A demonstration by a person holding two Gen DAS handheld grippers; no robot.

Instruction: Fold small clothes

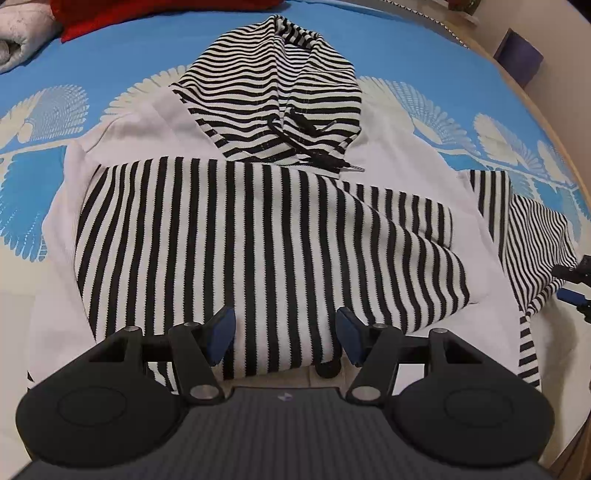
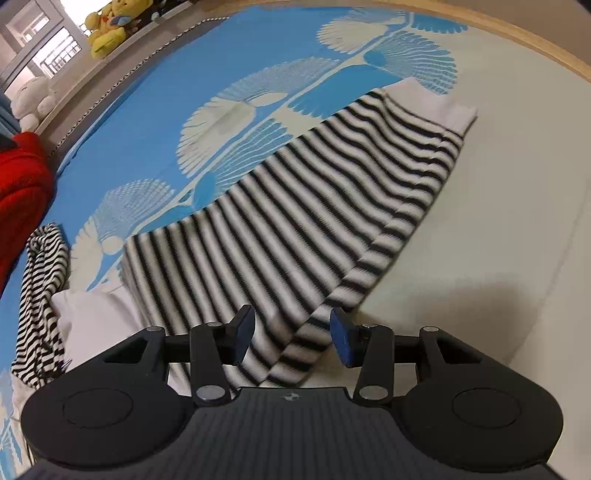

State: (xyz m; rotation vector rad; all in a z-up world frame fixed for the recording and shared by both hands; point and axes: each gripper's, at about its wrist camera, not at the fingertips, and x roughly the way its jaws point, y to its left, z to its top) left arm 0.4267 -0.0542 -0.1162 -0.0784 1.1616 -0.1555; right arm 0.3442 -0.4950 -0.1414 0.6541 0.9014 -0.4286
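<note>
A small black-and-white striped hoodie (image 1: 266,236) with white panels lies flat on the bed, hood (image 1: 273,96) away from me. One striped sleeve is folded across the chest. My left gripper (image 1: 286,334) is open, its jaws straddling the striped fabric near the hem. The other sleeve (image 2: 295,206) stretches out to the right, white cuff (image 2: 447,107) at the far end. My right gripper (image 2: 293,339) is open over that sleeve's near part, with the fabric between its fingers; part of it also shows at the right edge of the left wrist view (image 1: 576,284).
The bed cover (image 1: 406,48) is blue with a white fan pattern, and white nearer me (image 2: 480,221). A red garment (image 1: 110,14) and a pale blanket (image 1: 18,33) lie at the far left. Plush toys (image 2: 107,26) sit on a ledge. The wooden bed edge (image 2: 517,33) runs along the right.
</note>
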